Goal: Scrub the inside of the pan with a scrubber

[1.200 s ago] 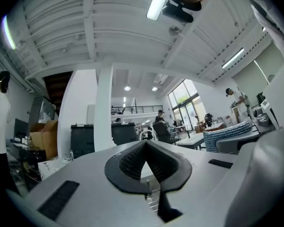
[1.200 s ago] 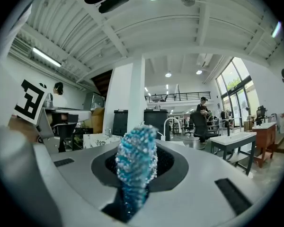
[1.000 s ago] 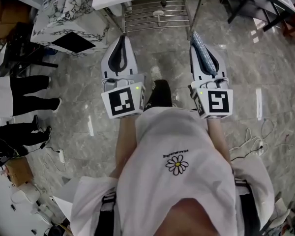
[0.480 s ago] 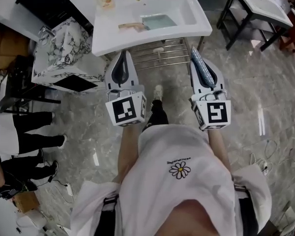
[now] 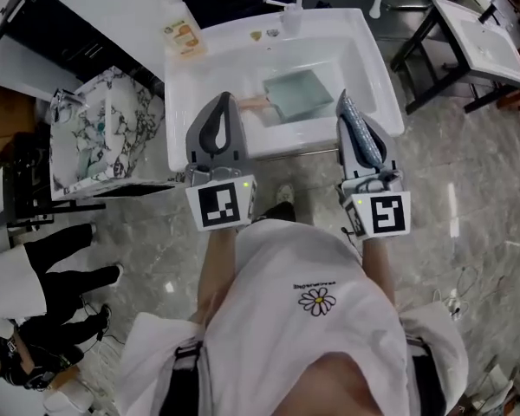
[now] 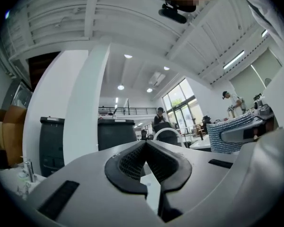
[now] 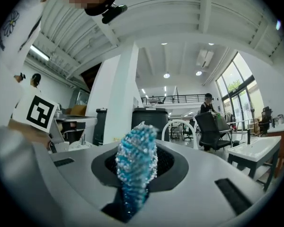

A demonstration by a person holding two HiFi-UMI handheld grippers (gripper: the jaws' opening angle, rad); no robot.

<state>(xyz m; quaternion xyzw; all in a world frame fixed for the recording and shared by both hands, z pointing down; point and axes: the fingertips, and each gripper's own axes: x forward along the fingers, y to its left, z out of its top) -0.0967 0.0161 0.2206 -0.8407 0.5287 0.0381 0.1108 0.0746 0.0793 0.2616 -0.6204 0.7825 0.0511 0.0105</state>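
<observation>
Pan (image 5: 299, 95): square, grey-green, handle end hidden behind left tongs (image 5: 224, 102); lies in glossy white sink (image 5: 191, 68), 12 o'clock. Left tongs closed, empty. Right tongs (image 5: 344, 102) clamp knobbly blue scrubber (image 5: 358, 126).

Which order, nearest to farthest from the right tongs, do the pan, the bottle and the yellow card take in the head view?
1. Pan: in the sink, just left of the right tongs.
2. Bottle: on the sink's back rim.
3. Yellow card: on the back left corner.
</observation>
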